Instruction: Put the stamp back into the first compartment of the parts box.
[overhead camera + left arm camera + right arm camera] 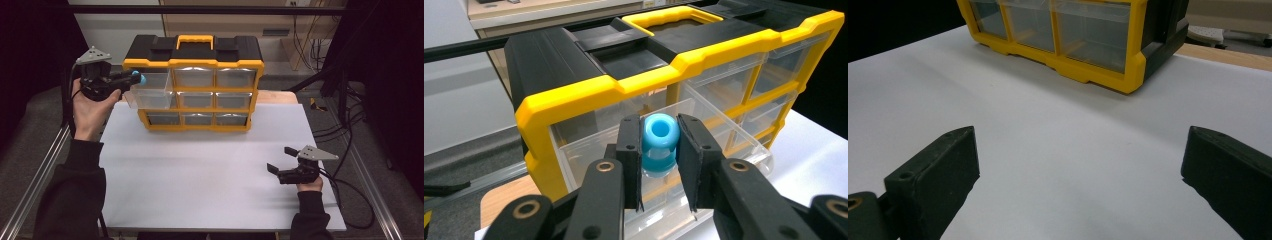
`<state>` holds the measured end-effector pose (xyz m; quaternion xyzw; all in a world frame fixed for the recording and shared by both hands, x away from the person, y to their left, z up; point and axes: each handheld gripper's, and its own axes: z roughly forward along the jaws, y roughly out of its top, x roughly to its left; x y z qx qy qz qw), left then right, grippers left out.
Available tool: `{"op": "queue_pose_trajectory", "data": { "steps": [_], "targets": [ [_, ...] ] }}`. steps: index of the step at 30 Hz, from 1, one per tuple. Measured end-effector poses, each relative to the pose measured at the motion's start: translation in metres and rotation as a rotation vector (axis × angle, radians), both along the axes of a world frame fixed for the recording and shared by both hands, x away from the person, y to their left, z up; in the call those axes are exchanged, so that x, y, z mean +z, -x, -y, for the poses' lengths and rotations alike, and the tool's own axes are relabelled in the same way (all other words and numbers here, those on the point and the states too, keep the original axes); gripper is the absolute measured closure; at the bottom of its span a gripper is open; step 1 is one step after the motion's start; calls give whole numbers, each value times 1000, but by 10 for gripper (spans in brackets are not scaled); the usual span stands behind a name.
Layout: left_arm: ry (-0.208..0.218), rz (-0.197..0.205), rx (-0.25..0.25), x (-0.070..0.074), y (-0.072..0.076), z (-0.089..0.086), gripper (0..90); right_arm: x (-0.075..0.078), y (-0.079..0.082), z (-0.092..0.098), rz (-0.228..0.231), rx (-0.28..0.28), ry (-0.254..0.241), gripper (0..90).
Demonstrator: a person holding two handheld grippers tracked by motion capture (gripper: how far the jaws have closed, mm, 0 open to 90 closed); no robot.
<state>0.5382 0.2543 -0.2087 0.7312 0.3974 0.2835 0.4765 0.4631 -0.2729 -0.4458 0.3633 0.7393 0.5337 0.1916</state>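
Observation:
A black and yellow organiser [194, 82] with clear drawers stands at the back of the white table [210, 180]. Its top-left drawer [150, 92] is pulled out. My left gripper [136, 78] is shut on a small blue bead-like cylinder [141, 78] and holds it just over that open drawer. In the left gripper view the blue cylinder [660, 144] sits upright between the two jaws, above the clear drawer [704, 125]. My right gripper [280, 160] rests open low over the table near the front right, with nothing between its jaws [1083, 175].
A yellow carry handle [195, 41] tops the organiser. Metal frame rails [37, 170] run along both table sides, and cables [350, 200] trail off at the right. In the right gripper view the organiser's lower drawers [1068, 30] lie ahead across bare white surface.

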Motion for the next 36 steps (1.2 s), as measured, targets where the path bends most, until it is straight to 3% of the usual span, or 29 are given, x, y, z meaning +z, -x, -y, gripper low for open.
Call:
{"op": "queue_pose_trajectory", "data": {
  "steps": [28, 36],
  "targets": [
    [-19, -56, 35, -17, -15, 2, 719, 0, 0, 0, -3, 1, -1, 25],
    [21, -16, 26, -15, -9, -1, 542, 0, 0, 0, -1, 1, -2, 25]
  ]
}}
